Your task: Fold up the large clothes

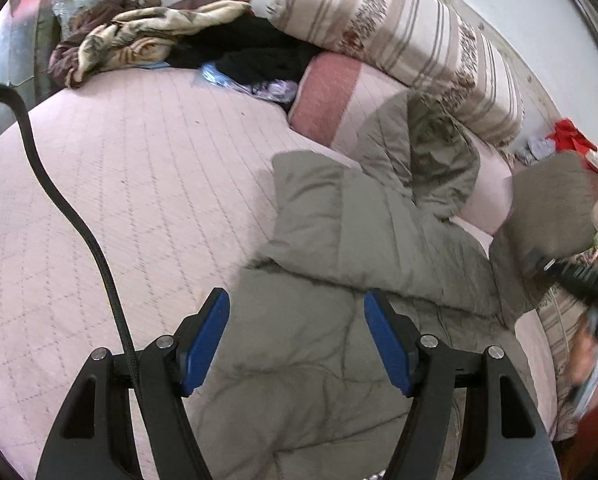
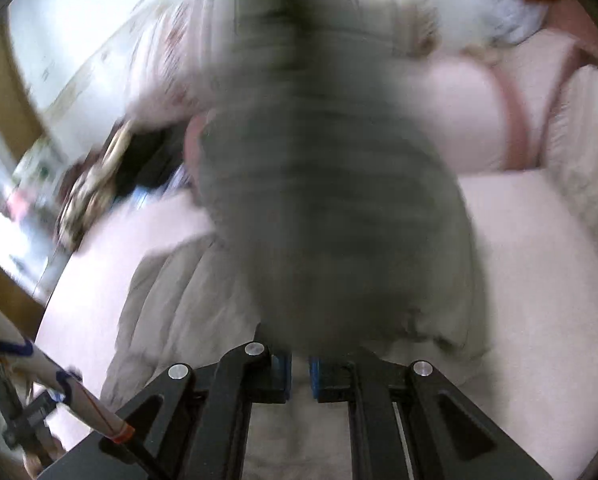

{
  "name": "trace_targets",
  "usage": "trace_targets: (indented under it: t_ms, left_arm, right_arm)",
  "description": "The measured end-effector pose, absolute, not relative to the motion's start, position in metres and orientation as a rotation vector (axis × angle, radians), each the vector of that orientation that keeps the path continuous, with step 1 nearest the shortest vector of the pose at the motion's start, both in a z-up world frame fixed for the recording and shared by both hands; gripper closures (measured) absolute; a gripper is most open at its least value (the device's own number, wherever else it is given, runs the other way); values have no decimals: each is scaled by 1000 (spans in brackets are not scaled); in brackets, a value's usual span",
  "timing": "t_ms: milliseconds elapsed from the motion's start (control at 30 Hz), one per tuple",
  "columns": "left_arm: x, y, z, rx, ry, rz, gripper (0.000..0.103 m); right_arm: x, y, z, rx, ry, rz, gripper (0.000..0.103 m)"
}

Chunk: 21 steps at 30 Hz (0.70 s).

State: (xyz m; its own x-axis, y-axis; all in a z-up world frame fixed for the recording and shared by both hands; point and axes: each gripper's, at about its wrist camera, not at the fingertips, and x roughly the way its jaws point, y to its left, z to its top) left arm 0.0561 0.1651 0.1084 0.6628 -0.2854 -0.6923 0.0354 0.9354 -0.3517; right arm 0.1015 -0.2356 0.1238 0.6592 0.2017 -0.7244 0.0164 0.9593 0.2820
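Your right gripper (image 2: 299, 364) is clamped shut on a fold of the grey-green padded jacket (image 1: 339, 280), most likely a sleeve or side panel, which hangs blurred in front of its camera. Your left gripper (image 1: 297, 344) stands open above the jacket's lower body, its blue pads (image 1: 205, 344) clear of the cloth and gripping nothing.

The jacket lies on the pink quilted bed (image 1: 119, 200), toward its right side, with its upper part rising against the pink pillow (image 1: 327, 96) and the striped bolster (image 1: 399, 36) along the headboard edge.

To do this fold well, carry the held part across the jacket's middle in one smooth arc and lay it flat before letting go; padded cloth springs back, so press it down. Bring your left gripper down to pin the body so that the whole garment does not drag along.

You have broad bare quilt to the left of the jacket, good room for folding. Keep away from the headboard edge, where pillows crowd in, and the far corner, where a patterned blanket (image 1: 139, 36) and dark clothes (image 1: 251, 56) are heaped. Mind the black cable (image 1: 75, 216) trailing over the quilt at the left.
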Motion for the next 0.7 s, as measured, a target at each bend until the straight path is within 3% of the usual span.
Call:
trace_targets:
  t_ms: [67,200,233,700]
  left_arm:
    - [57,169,111,-314,817,-166,34]
    - [57,176,112,-338,814,-172,34]
    - [57,177,111,-355,818,-181,34]
    - [111,111,109,-332,890,-308,31]
  right_arm:
    - [111,-208,91,288,917,157,92]
    - [112,-171,46,242,1022,175,60]
    - [109,-168,42,237,1022,181,57]
    - [-3,-269,59,341,782,48,51]
